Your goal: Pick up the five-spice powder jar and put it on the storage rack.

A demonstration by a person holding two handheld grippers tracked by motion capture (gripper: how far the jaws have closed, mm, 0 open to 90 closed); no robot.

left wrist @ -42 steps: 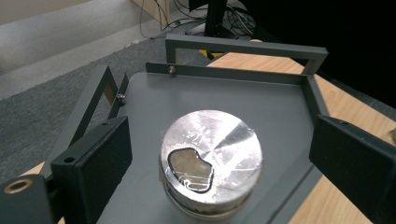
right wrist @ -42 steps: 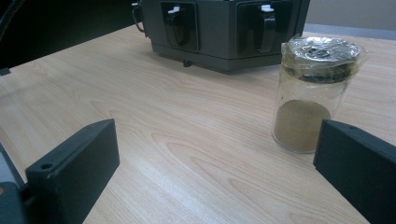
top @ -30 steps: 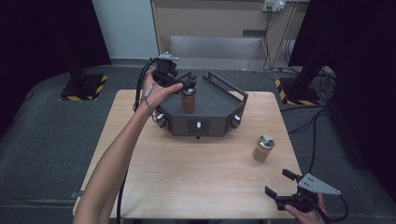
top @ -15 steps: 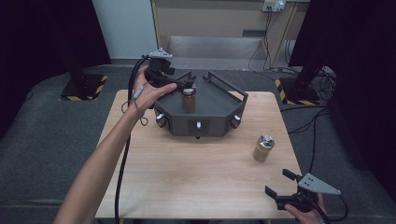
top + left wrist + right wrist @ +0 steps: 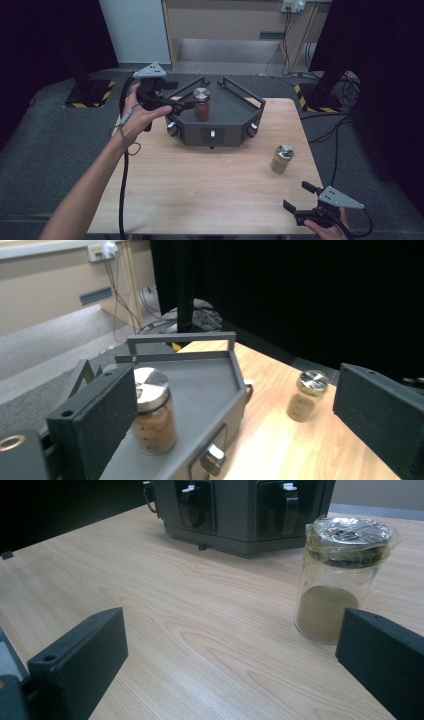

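Here: left tongs (image 5: 182, 104) spread beside the jar (image 5: 202, 104) standing on the grey tray (image 5: 235, 112); right tongs (image 5: 300, 197) spread, holding nothing, near table (image 5: 200, 185) edge.

Risk, judged: left jaw sits just beside the jar and could tip it. Second jar (image 5: 282, 158) stands ahead of the right tongs, well apart. Left jaw hides part of the tray jar; the tray's purpose is unclear.

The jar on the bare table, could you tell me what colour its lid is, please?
Shiny silver, the jar lid; the right gripper view shows it best.
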